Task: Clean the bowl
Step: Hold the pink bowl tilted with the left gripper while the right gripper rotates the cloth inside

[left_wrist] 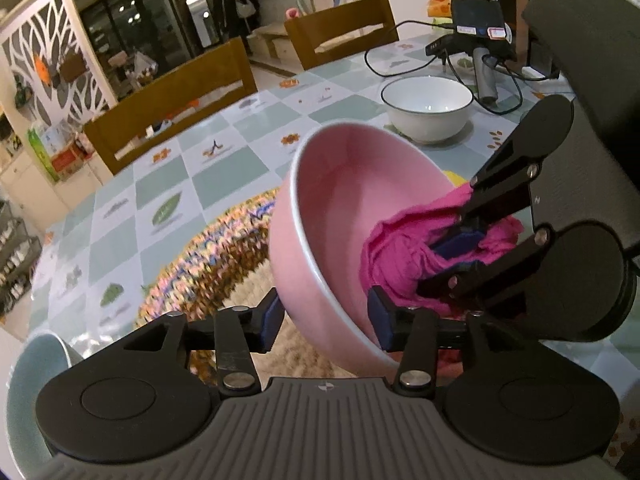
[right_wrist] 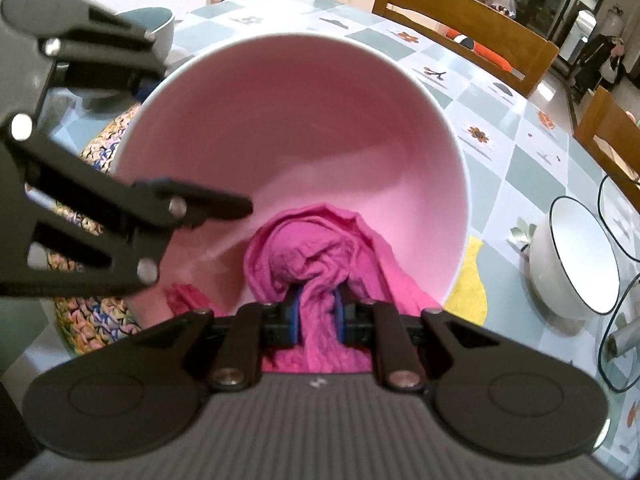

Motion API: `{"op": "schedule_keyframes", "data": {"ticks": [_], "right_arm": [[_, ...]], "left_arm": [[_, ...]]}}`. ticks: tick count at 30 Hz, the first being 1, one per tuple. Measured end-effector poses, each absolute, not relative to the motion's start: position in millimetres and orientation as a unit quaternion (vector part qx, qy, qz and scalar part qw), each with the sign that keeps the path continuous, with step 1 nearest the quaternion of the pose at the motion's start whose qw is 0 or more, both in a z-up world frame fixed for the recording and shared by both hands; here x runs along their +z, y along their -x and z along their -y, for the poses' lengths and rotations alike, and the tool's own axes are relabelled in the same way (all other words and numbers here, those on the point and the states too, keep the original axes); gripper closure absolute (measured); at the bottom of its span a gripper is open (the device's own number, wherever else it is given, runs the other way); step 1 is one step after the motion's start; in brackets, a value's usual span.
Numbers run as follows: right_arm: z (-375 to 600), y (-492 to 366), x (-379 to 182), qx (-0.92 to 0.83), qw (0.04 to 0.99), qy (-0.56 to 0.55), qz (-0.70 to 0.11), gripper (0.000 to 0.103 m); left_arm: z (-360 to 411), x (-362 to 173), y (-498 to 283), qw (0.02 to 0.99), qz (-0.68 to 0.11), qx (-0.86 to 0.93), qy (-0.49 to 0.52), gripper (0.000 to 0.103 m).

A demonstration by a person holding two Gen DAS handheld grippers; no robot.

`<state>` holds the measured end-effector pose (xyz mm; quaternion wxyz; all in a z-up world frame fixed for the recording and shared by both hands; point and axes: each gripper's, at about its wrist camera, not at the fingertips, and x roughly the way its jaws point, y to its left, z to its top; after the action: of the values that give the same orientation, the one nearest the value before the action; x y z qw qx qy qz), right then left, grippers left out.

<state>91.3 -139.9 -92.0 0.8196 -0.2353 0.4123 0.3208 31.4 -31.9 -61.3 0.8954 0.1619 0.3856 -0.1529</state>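
A pink bowl (left_wrist: 344, 200) is held tilted on its side above a woven mat, its mouth facing right. My left gripper (left_wrist: 326, 320) is shut on its near rim, one pad outside and one inside. My right gripper (right_wrist: 316, 314) is shut on a magenta cloth (right_wrist: 316, 248) and presses it against the bowl's (right_wrist: 296, 128) inner wall near the lower rim. The right gripper also shows in the left wrist view (left_wrist: 460, 248), reaching into the bowl with the cloth (left_wrist: 400, 256). The left gripper's fingers (right_wrist: 224, 206) show at the bowl's left rim.
A white bowl with a dark rim (left_wrist: 428, 106) stands farther back on the checkered table (left_wrist: 224, 176); it also shows in the right wrist view (right_wrist: 576, 256). A grey-green bowl (left_wrist: 32, 384) sits at near left. A multicoloured woven mat (left_wrist: 208, 264) lies under the pink bowl. Cables, a device (left_wrist: 476, 20) and wooden chairs (left_wrist: 176, 100) stand behind.
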Motion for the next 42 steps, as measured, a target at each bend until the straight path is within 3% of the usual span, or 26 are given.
{"op": "schedule_keyframes", "data": {"ticks": [3,10,42], "right_arm": [[142.2,-78.1,-94.7,0.320,0.822,0.236,-0.408,0.085],[145.2,-71.5,-95.5,0.320,0.829,0.230,-0.396,0.085],[106.7,-6.8,-78.8,0.411,0.810,0.187,-0.374,0.086]], "left_arm": [[28.6,-64.8,-30.8,0.893,-0.401,-0.152,-0.139,0.056],[17.3,-67.2,-27.3,0.894,-0.409,-0.136,-0.122,0.072],[-8.8,-33.9,-0.7,0.894,-0.382,-0.113,-0.202,0.079]]}}
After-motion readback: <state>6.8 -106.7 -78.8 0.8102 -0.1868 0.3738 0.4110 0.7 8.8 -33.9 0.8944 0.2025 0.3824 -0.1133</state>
